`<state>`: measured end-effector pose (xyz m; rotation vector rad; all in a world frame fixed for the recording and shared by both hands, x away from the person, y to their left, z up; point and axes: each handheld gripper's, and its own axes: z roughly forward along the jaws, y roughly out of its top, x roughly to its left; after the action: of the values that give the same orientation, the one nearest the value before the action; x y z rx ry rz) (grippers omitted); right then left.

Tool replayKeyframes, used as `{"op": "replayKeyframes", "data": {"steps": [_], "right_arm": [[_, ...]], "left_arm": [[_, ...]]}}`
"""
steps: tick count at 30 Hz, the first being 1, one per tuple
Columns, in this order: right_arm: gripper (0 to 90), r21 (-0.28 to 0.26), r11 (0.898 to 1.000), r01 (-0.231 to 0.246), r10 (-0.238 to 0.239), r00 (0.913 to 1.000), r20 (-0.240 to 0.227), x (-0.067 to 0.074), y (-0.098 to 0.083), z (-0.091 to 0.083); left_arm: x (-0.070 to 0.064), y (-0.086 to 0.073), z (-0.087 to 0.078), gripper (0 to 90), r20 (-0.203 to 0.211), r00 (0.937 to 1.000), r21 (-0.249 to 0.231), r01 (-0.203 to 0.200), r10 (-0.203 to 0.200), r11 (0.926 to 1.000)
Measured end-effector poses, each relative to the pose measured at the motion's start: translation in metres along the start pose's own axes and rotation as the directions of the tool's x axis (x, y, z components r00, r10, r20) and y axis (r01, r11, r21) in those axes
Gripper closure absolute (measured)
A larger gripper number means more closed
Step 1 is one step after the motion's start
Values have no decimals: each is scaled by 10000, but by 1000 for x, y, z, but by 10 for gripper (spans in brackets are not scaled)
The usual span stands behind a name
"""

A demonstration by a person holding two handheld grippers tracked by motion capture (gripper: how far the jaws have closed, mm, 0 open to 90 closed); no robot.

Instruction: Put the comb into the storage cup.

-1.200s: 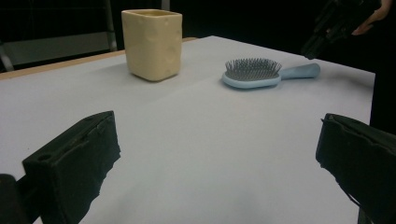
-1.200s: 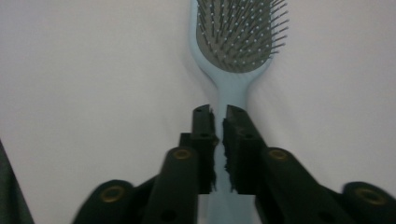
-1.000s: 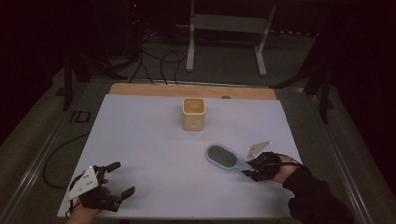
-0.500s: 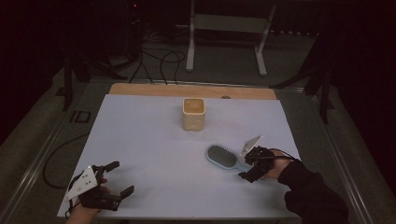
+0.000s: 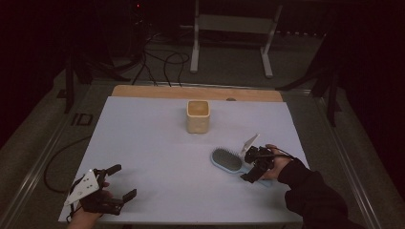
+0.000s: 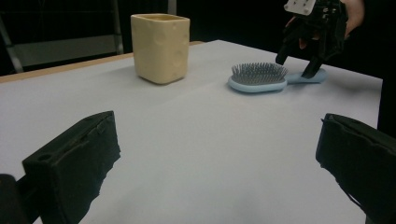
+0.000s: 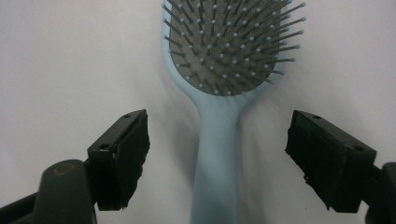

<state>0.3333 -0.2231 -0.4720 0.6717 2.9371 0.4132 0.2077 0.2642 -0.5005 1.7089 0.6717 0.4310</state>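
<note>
Item: light-blue hairbrush (image 7: 219, 140), bristles up, lying at four o'clock of the cream cup (image 5: 198, 116). Right gripper (image 5: 253, 167) straddling its handle, jaws just opened wide, gripping nothing. Next: closing squarely on handle.

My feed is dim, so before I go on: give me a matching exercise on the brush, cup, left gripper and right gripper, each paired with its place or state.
Things:
1. brush
2. cup
3. left gripper
4. right gripper

Places or states:
A. open, near the table's front left corner, apart from everything
B. upright toward the far middle of the table
C. open, jaws on either side of the blue handle, not pressing it
D. lying bristles up on the right side of the table

Pairs: 1-D, 2-B, 3-A, 4-C
</note>
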Motion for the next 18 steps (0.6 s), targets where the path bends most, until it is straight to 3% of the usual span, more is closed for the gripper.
{"op": "replayKeyframes", "data": {"steps": [6, 7, 18], "right_arm": [[251, 340, 9991, 235, -226, 9994, -243, -2, 3, 6], [267, 545, 9985, 3, -2, 10000, -13, -1, 5, 7], [478, 1066, 9943, -5, -29, 9995, 316, -1, 12, 12]], "left_arm": [[0, 0, 0, 0, 32, 10000, 21, 34, -34, 10000], [0, 0, 0, 0, 27, 10000, 27, 33, -33, 10000], [0, 0, 0, 0, 61, 10000, 28, 29, -29, 10000]]}}
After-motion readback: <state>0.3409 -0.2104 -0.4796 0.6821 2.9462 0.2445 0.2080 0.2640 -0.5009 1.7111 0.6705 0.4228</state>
